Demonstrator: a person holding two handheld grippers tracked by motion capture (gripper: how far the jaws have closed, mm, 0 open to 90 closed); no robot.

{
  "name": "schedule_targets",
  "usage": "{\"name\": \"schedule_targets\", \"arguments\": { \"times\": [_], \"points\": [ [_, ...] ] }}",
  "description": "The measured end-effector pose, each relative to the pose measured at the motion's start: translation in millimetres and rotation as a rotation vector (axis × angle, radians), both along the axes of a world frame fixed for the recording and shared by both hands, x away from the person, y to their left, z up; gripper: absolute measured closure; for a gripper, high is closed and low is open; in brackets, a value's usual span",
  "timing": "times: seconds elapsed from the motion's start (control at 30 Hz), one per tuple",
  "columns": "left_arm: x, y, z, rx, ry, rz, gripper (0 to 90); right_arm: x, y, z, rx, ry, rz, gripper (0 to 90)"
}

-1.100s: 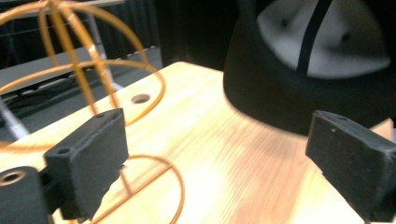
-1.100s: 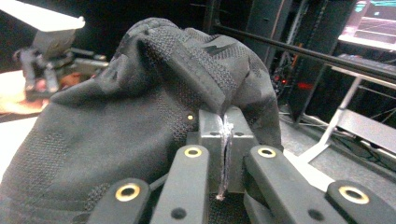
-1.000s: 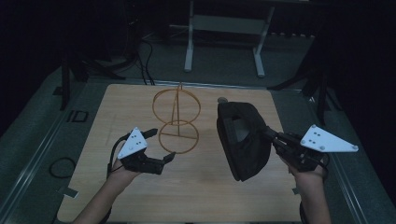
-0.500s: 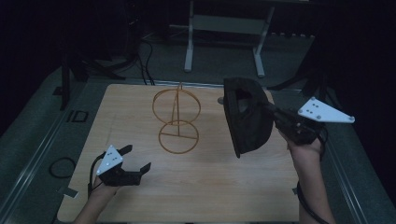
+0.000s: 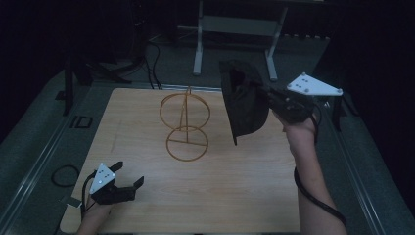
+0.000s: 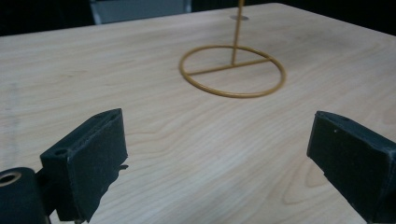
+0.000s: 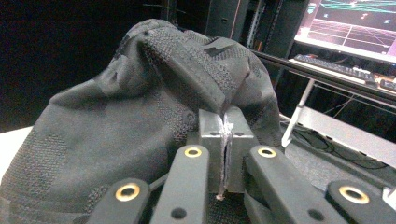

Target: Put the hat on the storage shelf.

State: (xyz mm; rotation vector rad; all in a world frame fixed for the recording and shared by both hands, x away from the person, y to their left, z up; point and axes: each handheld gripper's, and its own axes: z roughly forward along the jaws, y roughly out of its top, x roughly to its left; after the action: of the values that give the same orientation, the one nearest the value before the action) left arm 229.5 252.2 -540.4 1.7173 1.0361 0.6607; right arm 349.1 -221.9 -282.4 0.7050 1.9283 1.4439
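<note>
Right claw [image 5: 266, 100] clenching dark cap [image 5: 243, 104], holding it aloft right of wire stand [image 5: 185, 122]; stand's post rising vertically. Left claw [image 5: 128, 182] gaping empty, farther off.

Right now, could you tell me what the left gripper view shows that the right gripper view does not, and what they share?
The left gripper view shows the wooden table, the wire stand with its round base resting on it, and that gripper's black jaws wide apart with nothing between them. The right gripper view shows the dark cap pinched between closed jaws, with a lit monitor behind. Both look along their own gripper's black jaws.
</note>
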Motion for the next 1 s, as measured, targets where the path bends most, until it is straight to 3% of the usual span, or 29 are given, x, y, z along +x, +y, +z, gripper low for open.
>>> {"name": "schedule_targets", "arguments": {
  "times": [0.17,0.3,0.57,0.63,0.77,0.83,1.0],
  "points": [
    [-2.5,6.1,-2.7,-0.008,-0.036,0.071,5.3,15.1,22.7,7.1,-0.02,0.001,0.003,89.0],
    [-2.2,9.3,-5.9,-0.015,-0.03,0.089,5.3,21.2,33.8,8.8,-0.031,0.007,0.008,89.0],
    [-1.5,9.8,-9.1,-0.026,-0.03,0.092,5.3,33.8,67.5,5.9,-0.06,0.034,0.046,89.0],
    [-1.5,10.3,-9.2,-0.026,-0.03,0.091,5.3,35.7,82.8,1.4,-0.081,0.048,0.068,89.0],
    [-1.5,11.0,-10.3,-0.033,-0.026,0.09,5.3,37.2,94.7,-1.9,-0.099,0.068,0.09,89.0],
    [-1.5,11.1,-10.4,-0.037,-0.026,0.09,5.4,39.8,107.7,-6.1,-0.133,0.087,0.112,88.9],
    [-1.9,10.6,-10.3,-0.039,-0.027,0.09,5.4,41.9,118.8,-10.8,-0.148,0.102,0.12,88.9]
  ]
}}
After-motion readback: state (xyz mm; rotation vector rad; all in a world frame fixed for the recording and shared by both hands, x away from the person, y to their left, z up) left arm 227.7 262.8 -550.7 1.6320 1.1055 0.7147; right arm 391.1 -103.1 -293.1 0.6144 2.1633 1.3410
